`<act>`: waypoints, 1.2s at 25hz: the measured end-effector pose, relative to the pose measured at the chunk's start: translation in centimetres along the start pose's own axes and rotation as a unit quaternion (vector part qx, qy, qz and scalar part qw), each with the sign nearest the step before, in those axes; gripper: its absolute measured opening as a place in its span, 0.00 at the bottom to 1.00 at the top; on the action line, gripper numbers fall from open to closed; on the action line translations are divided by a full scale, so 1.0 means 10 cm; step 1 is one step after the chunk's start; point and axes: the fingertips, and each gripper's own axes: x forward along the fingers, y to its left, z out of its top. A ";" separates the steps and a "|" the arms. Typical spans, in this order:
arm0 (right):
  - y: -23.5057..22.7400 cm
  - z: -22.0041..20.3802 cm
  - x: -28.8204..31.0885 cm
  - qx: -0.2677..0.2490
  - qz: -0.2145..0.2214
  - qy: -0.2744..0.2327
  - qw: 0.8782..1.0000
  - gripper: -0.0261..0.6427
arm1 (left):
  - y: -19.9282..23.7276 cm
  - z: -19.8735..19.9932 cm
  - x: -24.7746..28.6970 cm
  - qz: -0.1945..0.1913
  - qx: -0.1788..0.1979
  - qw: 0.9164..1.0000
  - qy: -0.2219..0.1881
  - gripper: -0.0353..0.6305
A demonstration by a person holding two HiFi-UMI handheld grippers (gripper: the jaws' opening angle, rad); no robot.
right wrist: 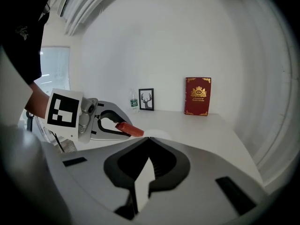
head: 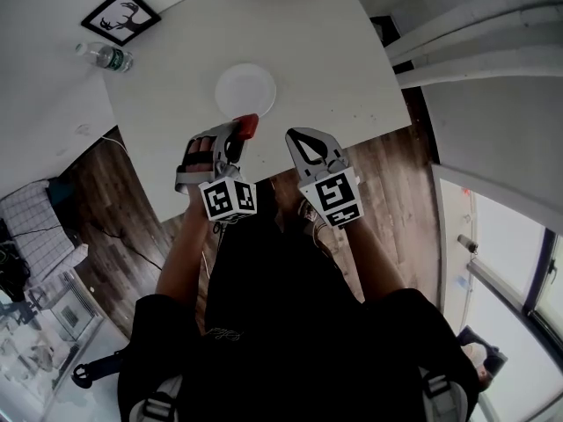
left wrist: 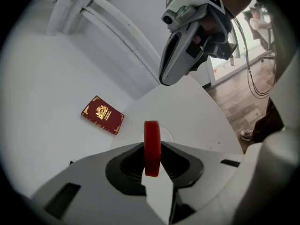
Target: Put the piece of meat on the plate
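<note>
Jaws of your left gripper [left wrist: 152, 149] pinch meat [left wrist: 152, 132] edge-on, slice upright, likely for clean drop; right gripper [right wrist: 149, 139] closed tip to tip, empty, beside it. Meat just short of plate [head: 245, 90] near rim; book [left wrist: 102, 115] beyond, well clear

open tabletop [head: 334, 69] around plate [head: 245, 90]; bottle [head: 106, 57], frame [head: 120, 16], book [left wrist: 102, 115] apparently well aside

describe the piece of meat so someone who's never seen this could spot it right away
Start at the white table and its near edge, where the left gripper hangs next to the white plate. The piece of meat is the flat red slab clamped between its jaws; the only other red thing, a gold-crested book, stands at the far edge.
</note>
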 end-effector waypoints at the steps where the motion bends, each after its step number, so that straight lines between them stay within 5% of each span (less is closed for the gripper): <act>1: -0.01 -0.01 0.02 0.003 -0.001 0.003 1.000 0.07 | 0.00 -0.02 0.05 -0.004 0.002 1.000 0.001 0.19; 15: -0.13 -0.18 0.31 0.026 -0.014 0.029 0.999 0.07 | -0.04 -0.17 0.52 -0.054 0.031 0.998 0.010 0.19; 30: -0.44 -0.16 0.26 0.053 -0.090 0.051 0.993 0.07 | 0.10 -0.36 1.03 -0.069 0.106 0.991 0.043 0.19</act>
